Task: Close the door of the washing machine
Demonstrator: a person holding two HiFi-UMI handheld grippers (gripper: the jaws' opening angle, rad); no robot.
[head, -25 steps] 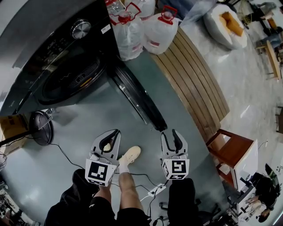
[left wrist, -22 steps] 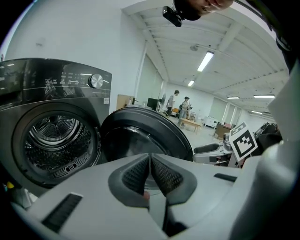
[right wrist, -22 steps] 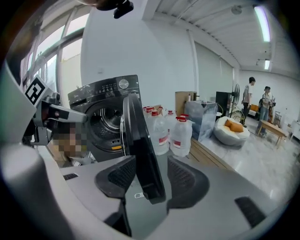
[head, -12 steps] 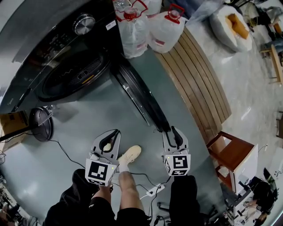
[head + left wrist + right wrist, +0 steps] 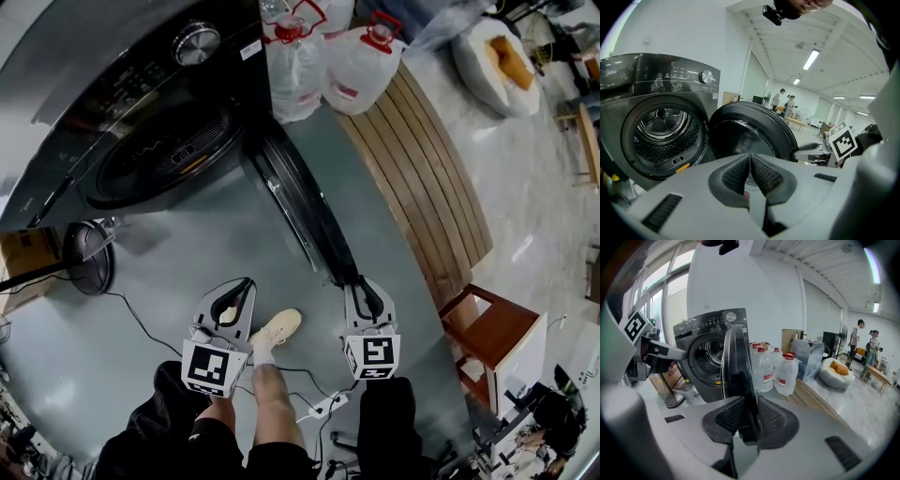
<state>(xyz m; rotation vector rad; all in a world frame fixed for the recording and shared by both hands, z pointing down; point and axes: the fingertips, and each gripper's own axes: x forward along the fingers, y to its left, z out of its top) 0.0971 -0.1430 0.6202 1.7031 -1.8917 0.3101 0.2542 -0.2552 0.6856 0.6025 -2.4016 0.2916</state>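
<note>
- Washing machine [image 5: 141, 112]: one counted.
- Door [image 5: 300, 202]: one counted.
- Control knob [image 5: 197, 42]: one counted.
- Water jugs [image 5: 295, 70], red-capped: at least three counted; group cut off at the head view's top edge, so the full number is not determined.
- Floor fan [image 5: 89, 258]: one counted.
- Cardboard box [image 5: 23, 251]: one counted.
- Beanbag [image 5: 492, 61]: one counted.
- Wooden chair [image 5: 487, 323]: one counted.
- Shoe [image 5: 277, 328]: one counted.
- Power strip [image 5: 328, 405]: one counted.
- Persons [image 5: 859, 336] in background: two counted in right gripper view.
</note>
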